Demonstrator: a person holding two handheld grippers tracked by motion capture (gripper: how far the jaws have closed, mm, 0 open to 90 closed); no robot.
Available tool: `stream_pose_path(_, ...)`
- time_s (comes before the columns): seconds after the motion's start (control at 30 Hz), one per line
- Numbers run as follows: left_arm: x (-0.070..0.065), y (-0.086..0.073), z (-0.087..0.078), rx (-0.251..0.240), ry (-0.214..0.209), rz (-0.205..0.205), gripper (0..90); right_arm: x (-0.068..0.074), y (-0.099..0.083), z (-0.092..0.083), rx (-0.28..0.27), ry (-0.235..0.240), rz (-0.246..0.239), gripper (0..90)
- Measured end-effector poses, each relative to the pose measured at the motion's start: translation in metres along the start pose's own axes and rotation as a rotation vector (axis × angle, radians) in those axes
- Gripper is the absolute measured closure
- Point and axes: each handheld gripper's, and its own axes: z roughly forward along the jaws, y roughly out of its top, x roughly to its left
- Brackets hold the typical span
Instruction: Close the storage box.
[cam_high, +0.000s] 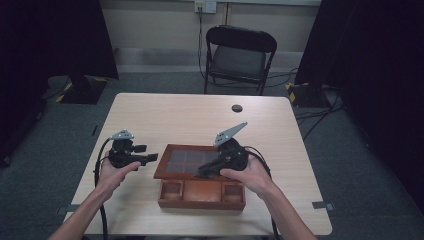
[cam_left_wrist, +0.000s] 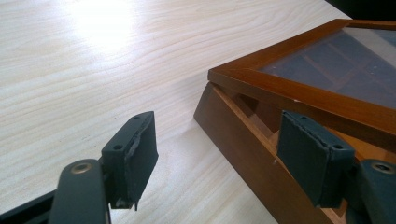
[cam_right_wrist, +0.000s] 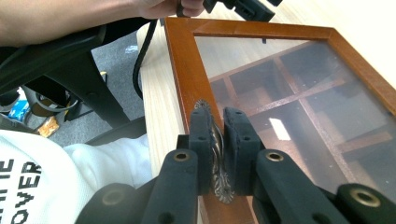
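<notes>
Lifting the glass lid (cam_high: 187, 161) of a wooden box (cam_high: 201, 195) by its small metal handle (cam_right_wrist: 218, 154); the right hand-held gripper (cam_high: 206, 170) has its jaws pressed together on that ornate handle at the front rail of the lid frame, as the right gripper view shows. The box sits on the desk (cam_high: 190, 117) near its front edge, just before the person, with its front row of compartments already uncovered in the high view — a wide one in the middle, a small one at either end. The lid is raised only partly; in the left gripper view a narrow wedge of gap shows between the lid frame (cam_left_wrist: 299, 88) and the box wall (cam_left_wrist: 243, 149) at the corner, and the dividers inside are visible through the pane. The left hand-held gripper (cam_high: 149, 159) hangs just beside the box's left end with its jaws well apart, holding nothing; its pads (cam_left_wrist: 140, 154) bracket the corner without touching it. Judged from this, the opening is begun but not finished; the lid has yet to be swung fully back, and the left gripper looks placed to steady the box.
</notes>
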Motion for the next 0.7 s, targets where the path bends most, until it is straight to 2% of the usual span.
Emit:
stream_pose_path(0.13,-0.002,0.001,-0.001,-0.020,0.002,-0.006,28.2,0.002,-0.002,0.003,0.017,0.001,0.002,82.7)
stream_pose_path(0.3,-0.001,0.001,-0.002,-0.016,0.030,0.013,28.1,0.003,-0.008,0.008,0.020,0.001,-0.002,82.8)
stream_pose_path(0.7,-0.001,0.001,0.001,-0.011,0.013,0.009,26.9,0.005,-0.022,0.020,0.037,0.010,0.003,82.8)
